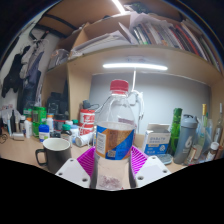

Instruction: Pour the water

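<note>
Held upright between the fingers (112, 170): a clear plastic bottle (116, 135) with a red cap (119, 87) and a printed label. Both purple pads pressed against the bottle's lower sides, one at each flank; no gap visible at either side. Fingers therefore closed on the bottle. Bottle base hidden below the fingers, so contact with the table (25, 158) could not be confirmed.

Cap appeared fitted on the neck. Water level inside not readable.

To the near left of the bottle, on the table: a grey mug (55, 153), upright, handle to the left, mouth open, near the bottle but apart from it. Judged the likely receiving vessel. Farther left and behind: assorted small containers, too crowded to identify. To the right: a blue-and-white box (157, 139) and a dark green bottle (175, 130), well apart from the mug.

Step in hand, as judged: bottle grasped, pouring not yet begun.

Next move would call for: cap off first, if indeed sealed; then transfer of the bottle leftward until the neck stood over the mug, followed by a slow tilt toward the mug's mouth with grip pressure maintained.
</note>
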`<state>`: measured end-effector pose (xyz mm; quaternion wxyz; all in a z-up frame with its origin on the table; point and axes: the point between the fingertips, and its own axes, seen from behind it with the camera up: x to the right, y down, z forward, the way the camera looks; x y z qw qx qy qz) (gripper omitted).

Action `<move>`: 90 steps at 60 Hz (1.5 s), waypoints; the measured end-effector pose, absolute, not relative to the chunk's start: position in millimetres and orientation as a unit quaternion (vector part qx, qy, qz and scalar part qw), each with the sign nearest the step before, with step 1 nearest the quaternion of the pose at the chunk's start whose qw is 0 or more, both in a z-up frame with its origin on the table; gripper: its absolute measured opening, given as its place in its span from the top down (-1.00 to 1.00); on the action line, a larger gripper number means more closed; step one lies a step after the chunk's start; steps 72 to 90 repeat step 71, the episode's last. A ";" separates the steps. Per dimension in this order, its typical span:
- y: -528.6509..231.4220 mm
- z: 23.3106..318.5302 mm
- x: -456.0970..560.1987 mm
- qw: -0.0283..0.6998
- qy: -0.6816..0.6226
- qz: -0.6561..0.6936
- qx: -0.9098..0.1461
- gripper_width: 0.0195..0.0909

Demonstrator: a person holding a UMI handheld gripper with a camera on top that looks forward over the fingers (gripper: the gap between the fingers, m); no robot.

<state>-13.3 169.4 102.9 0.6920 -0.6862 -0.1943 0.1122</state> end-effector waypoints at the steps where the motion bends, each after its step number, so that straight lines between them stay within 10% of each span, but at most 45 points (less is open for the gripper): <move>1: 169.3 102.8 -12.9 0.692 -0.192 0.113 -0.686 0.28; 15: 168.1 103.4 -10.1 0.685 -0.193 0.109 -0.694 -0.07; 22: 163.4 93.2 6.0 0.659 -0.203 0.067 -0.721 -0.86; 69: -114.8 109.3 84.7 0.633 -0.163 0.068 -0.753 -0.83; 90: -122.9 109.1 83.5 0.632 -0.166 0.064 -0.754 -0.83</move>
